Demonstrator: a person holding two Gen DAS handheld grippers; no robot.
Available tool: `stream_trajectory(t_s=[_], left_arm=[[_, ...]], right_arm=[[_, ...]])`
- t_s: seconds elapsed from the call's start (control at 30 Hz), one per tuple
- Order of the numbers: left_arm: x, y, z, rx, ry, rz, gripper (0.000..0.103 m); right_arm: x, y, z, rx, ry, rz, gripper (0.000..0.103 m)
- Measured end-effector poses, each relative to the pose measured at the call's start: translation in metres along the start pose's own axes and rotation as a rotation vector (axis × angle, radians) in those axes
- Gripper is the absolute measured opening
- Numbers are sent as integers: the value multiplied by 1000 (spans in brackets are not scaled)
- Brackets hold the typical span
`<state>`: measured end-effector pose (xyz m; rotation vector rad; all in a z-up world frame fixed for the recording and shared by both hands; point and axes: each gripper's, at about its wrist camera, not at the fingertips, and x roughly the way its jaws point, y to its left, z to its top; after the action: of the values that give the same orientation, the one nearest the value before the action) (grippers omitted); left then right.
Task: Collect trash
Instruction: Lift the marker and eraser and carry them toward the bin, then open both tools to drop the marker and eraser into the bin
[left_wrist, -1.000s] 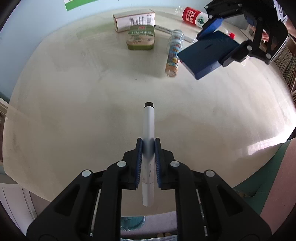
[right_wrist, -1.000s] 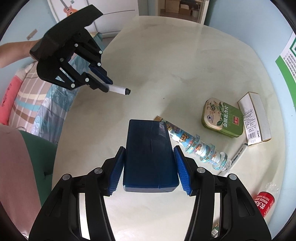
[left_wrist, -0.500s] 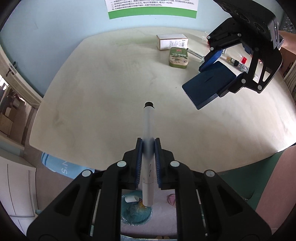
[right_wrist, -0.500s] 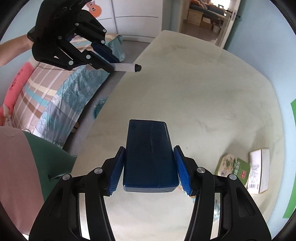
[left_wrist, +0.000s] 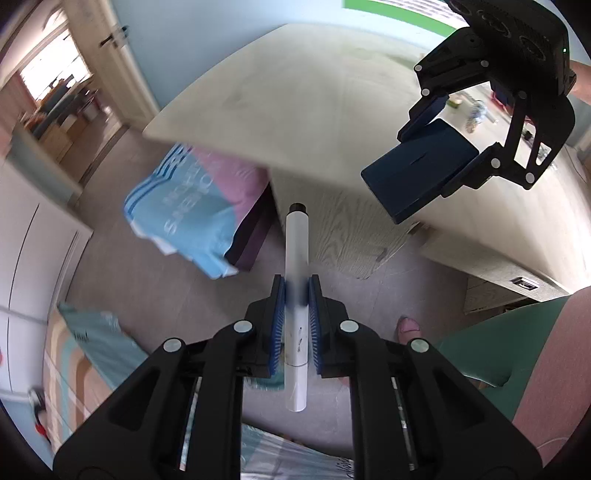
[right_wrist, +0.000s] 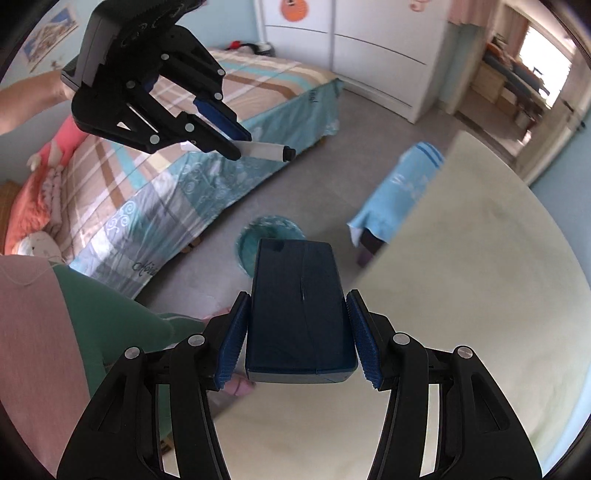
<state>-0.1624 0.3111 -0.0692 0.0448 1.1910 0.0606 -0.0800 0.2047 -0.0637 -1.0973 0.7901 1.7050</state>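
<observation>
**Both hands loaded, bin's right there on the floor**

Closest in: the left gripper (left_wrist: 296, 295) is clamped nearly shut on a white marker (left_wrist: 296, 258), pads pinching it about mid-barrel. The marker's long axis runs straight along the fingers, dark capped tip pointing forward and down toward the floor, tail end sticking back between the arms.

The right gripper (right_wrist: 297, 332) sits roughly half open around a dark blue box (right_wrist: 299, 306), pads on its two long sides, so the box's long axis also points forward along the fingers, far end aimed at the teal-lined trash bin (right_wrist: 271, 236) on the floor, between the bed (right_wrist: 147, 177) and the table (right_wrist: 480, 295).

My take: get each item properly over the bin's mouth before letting go, box first since it's nearly lined up. The marker is slim and pointing down, so it should drop clean if released directly above; off-centre and it'll probably bounce off the rim and roll.
</observation>
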Motion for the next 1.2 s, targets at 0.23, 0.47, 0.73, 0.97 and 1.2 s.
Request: stream_trajectory(t_s=[0.23,0.47,0.73,0.97,1.2], left_arm=[[17,48,-70,-176,56,-8,11],[58,86,-130,-304,118,-65,11],[117,108,-164,-346,194,-126,12],[134,116,-169,-330,237,-111,48],[126,125,-168,-340,231,-114,50]], right_arm=[[68,22,66,-94,62,106,54],[162,41,113,-134,181,181,54],[255,50,134,-101,313,176,55],[278,40,140,-28,331,171,68],[247,23,137,12,283,161,68]])
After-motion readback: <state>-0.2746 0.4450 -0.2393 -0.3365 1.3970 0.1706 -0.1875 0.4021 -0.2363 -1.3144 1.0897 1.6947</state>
